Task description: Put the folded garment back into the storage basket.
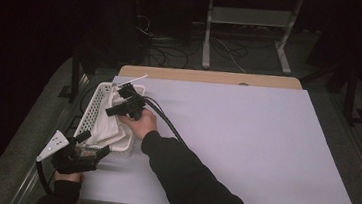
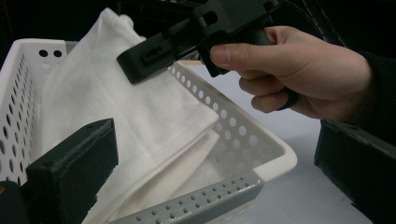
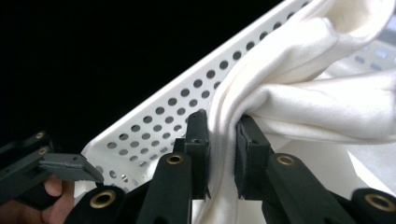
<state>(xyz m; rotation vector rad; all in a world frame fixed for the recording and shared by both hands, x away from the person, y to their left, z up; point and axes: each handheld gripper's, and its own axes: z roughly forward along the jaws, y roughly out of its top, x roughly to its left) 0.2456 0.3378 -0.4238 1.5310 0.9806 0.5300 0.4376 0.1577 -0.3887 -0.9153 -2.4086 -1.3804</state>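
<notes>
A white perforated basket point(image 1: 92, 104) stands at the table's left edge with a white cloth point(image 1: 109, 126) bunched inside it. My right gripper point(image 1: 119, 101) hangs over the basket's far half, shut on a fold of the cloth point(image 3: 317, 107); the right gripper view shows its jaws point(image 3: 222, 149) pinching the fabric beside the basket wall point(image 3: 154, 135). My left gripper point(image 1: 93, 145) is at the basket's near end, open. In the left gripper view its jaws point(image 2: 215, 177) stand wide apart on either side of the basket's near corner point(image 2: 243, 135), with the cloth point(image 2: 130, 112) and the right gripper point(image 2: 205, 32) beyond.
A white board point(image 1: 246, 138) covers the table, whose wooden far edge point(image 1: 211, 77) shows behind it. Past the table, a metal stand point(image 1: 247, 18) and cables lie on the dark floor. The basket sits close to the table's left edge.
</notes>
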